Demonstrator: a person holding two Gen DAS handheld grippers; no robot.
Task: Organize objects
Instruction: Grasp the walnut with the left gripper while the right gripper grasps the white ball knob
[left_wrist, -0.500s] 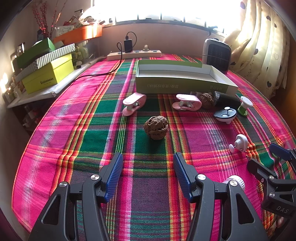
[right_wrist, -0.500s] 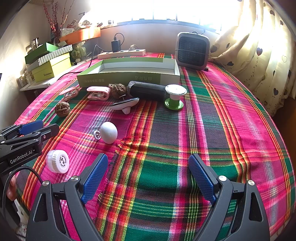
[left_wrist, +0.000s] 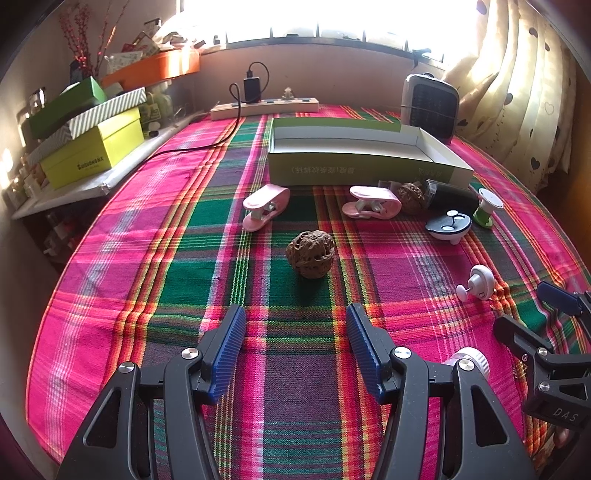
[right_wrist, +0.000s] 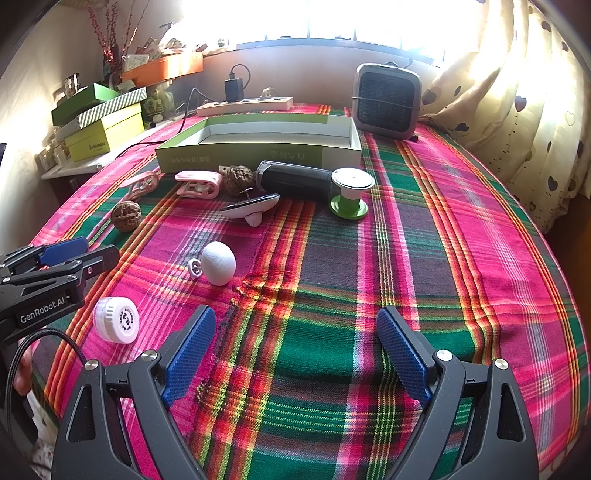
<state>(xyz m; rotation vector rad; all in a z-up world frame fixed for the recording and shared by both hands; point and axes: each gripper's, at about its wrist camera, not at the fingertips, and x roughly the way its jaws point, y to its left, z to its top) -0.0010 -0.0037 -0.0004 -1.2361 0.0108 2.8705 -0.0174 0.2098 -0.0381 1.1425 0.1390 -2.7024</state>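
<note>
Walnut (left_wrist: 311, 253): brown, deeply wrinkled, lying alone on the plaid bench (left_wrist: 110, 302) at frame centre, below the green box (left_wrist: 365, 168). Left gripper (left_wrist: 295, 347): angled downward, fingers (left_wrist: 227, 347) released, spread either side of bare cloth just short of the walnut. Right gripper (right_wrist: 295, 350): angled downward, fingers released, nothing between them.

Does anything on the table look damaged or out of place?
Yes. The tablecloth has a small puckered, snagged patch just right of the white egg-shaped knob. The green box holds nothing visible, while the small items lie scattered on the cloth in front of it.
</note>
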